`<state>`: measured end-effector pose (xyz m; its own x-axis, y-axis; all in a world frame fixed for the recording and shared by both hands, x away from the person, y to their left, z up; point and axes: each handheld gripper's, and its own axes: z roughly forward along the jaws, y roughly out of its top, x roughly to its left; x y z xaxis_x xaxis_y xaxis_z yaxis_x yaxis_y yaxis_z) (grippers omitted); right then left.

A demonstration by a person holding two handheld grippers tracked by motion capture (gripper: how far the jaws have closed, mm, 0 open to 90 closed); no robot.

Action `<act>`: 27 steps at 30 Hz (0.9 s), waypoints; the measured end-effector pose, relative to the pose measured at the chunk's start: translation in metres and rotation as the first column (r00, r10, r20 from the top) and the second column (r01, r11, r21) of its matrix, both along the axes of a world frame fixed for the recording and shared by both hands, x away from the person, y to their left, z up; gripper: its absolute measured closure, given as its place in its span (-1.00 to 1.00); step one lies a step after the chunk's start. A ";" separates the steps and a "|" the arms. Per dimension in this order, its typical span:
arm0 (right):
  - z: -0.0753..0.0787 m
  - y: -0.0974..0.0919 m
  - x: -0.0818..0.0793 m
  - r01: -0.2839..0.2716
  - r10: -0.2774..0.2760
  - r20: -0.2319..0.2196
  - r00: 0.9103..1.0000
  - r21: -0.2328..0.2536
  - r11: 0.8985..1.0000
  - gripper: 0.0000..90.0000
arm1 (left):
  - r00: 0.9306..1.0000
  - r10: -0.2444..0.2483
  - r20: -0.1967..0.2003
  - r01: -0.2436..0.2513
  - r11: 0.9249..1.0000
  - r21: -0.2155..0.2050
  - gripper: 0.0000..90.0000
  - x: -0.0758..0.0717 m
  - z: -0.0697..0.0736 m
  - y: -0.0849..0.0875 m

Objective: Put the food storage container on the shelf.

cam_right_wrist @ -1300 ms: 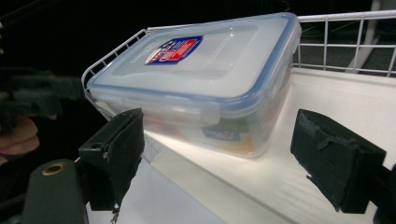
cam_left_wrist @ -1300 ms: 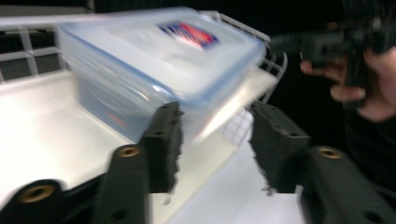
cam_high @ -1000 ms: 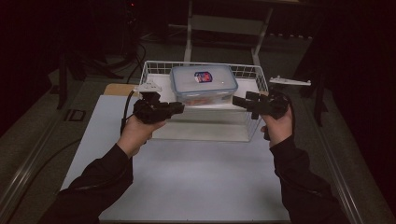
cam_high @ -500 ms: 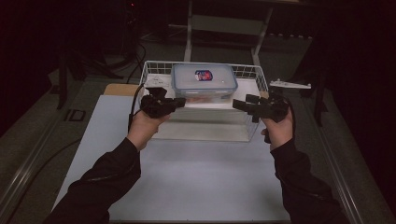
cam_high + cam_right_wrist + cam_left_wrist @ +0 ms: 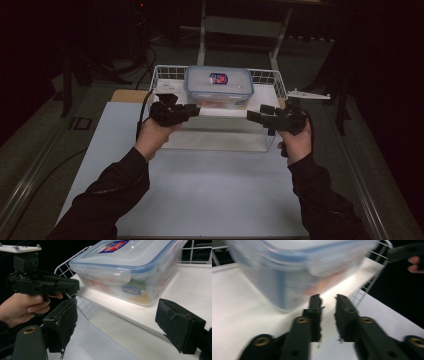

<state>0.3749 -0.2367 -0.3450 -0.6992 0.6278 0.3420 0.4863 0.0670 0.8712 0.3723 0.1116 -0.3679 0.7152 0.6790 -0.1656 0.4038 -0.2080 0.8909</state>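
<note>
Lettering on the red-and-blue lid sticker (image 5: 111,246) is too small to read, and so is the blue label (image 5: 131,290) on the front wall of the clear container (image 5: 218,86). That container sits closed inside the white wire basket (image 5: 165,73), toward its back. The left gripper (image 5: 327,305) hangs just before the container, jaws a narrow gap apart, its view blurred. The right gripper (image 5: 116,322) hangs before the container too, jaws wide. Coloured contents show dimly through the walls.
</note>
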 end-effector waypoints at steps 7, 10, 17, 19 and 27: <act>-0.007 0.004 -0.014 -0.037 0.037 0.020 0.999 -0.006 0.999 -0.62 | 0.996 -0.090 0.008 0.090 0.994 -0.064 -0.31 -0.033 -0.003 -0.006; -0.011 0.007 -0.022 -0.057 0.057 0.032 0.998 -0.009 0.998 -0.62 | 0.990 -0.144 0.013 0.144 0.986 -0.087 -0.66 -0.044 -0.005 -0.008; -0.021 0.011 -0.033 -0.083 0.084 0.044 0.995 -0.022 0.996 -0.63 | 0.979 -0.202 0.017 0.203 0.973 -0.113 -0.98 -0.062 -0.017 -0.014; -0.028 0.011 -0.039 -0.089 0.090 0.058 0.994 -0.029 0.996 -0.64 | 0.976 -0.216 0.015 0.217 0.969 -0.117 -0.98 -0.069 -0.024 -0.015; -0.049 0.007 -0.053 -0.125 0.129 0.078 0.989 -0.053 0.991 -0.69 | 0.971 -0.234 0.045 0.237 0.966 -0.104 -0.98 -0.087 -0.035 -0.012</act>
<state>0.3215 -0.2293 -0.3938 -0.7985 0.5465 0.2523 0.3988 0.1664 0.9018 0.2852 0.0999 -0.4026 0.8590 0.4700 -0.2029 0.3254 -0.1954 0.9252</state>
